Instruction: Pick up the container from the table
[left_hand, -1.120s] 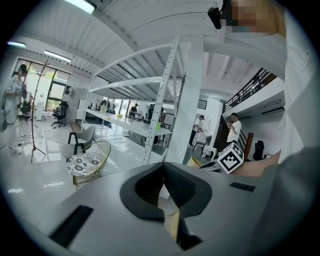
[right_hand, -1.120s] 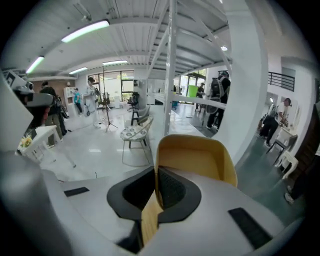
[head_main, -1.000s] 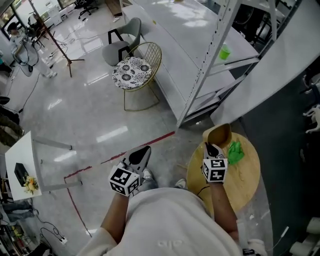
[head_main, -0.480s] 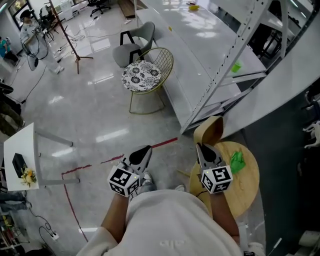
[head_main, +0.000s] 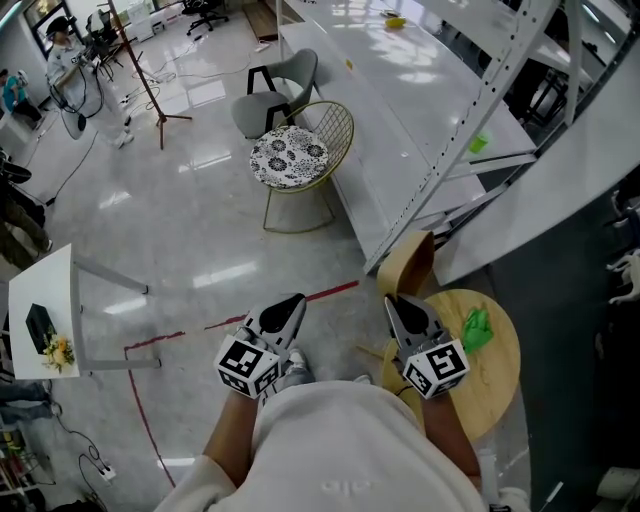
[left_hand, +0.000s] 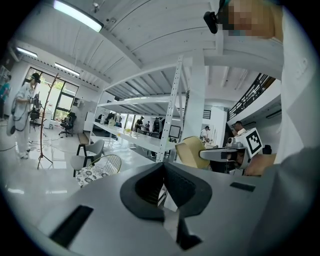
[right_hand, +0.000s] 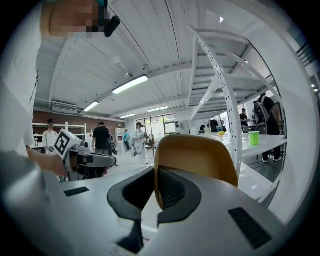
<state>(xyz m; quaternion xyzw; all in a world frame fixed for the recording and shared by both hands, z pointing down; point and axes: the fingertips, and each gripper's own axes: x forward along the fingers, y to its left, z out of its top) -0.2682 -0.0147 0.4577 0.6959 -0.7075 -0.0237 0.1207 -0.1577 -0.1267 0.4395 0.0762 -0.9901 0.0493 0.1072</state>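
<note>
The right gripper (head_main: 397, 305) pinches the rim of the tan container (head_main: 409, 265), which is up in the air off the round wooden table (head_main: 495, 375); the left gripper (head_main: 288, 306) is squeezed shut on nothing.

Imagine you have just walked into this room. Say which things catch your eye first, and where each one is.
First comes the tan container, clamped by its wall in the right gripper and held in the air at the far edge of the round wooden table. A bright green crumpled thing lies on that table, to the right of the gripper. The left gripper is shut on nothing, over the glossy floor.
</note>
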